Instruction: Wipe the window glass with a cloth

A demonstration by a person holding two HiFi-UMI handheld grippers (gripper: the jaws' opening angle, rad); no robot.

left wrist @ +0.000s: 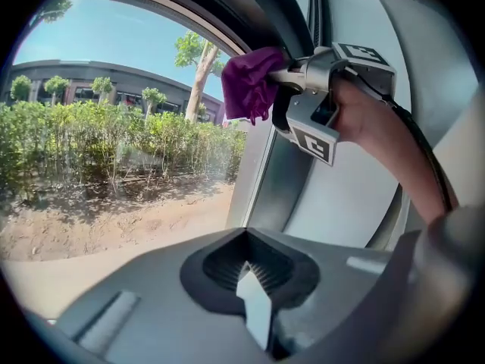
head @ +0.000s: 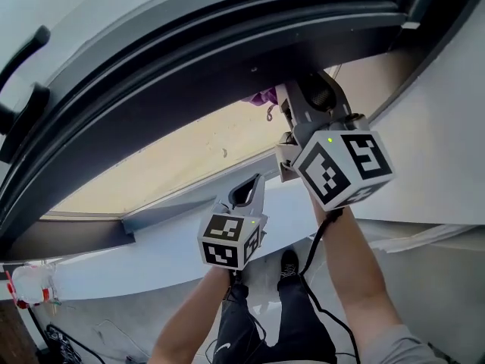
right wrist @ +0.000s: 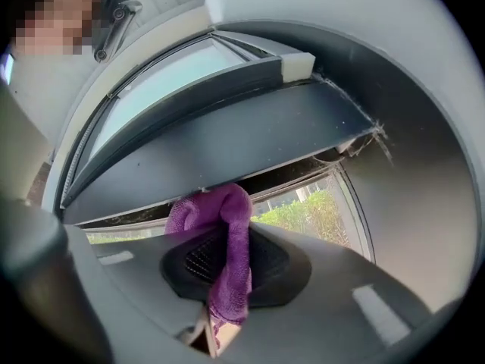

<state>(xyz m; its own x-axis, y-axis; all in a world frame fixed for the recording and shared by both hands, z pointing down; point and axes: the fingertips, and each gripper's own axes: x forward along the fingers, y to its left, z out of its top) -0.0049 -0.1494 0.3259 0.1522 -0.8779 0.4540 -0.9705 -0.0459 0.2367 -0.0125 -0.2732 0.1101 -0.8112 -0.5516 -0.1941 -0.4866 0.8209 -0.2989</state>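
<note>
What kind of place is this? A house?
Probably indoors, beside a window; house or not, I cannot tell. A dark frame edges it, and bushes and a building show outside. The right gripper holds a purple cloth.

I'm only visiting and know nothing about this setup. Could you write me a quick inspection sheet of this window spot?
Surface: clear window glass in a dark grey frame, with a few specks on the glass.
Job's things: purple cloth, bunched, at the pane's edge by the frame.
Clutter: small white and red thing low at the left, too blurred to name.
Tools: right tool shut on the cloth; left tool shut, empty, held lower.
Cables: black cable along the right forearm; more black cables on the floor.
Surroundings: green bushes, trees and a low building outside.
</note>
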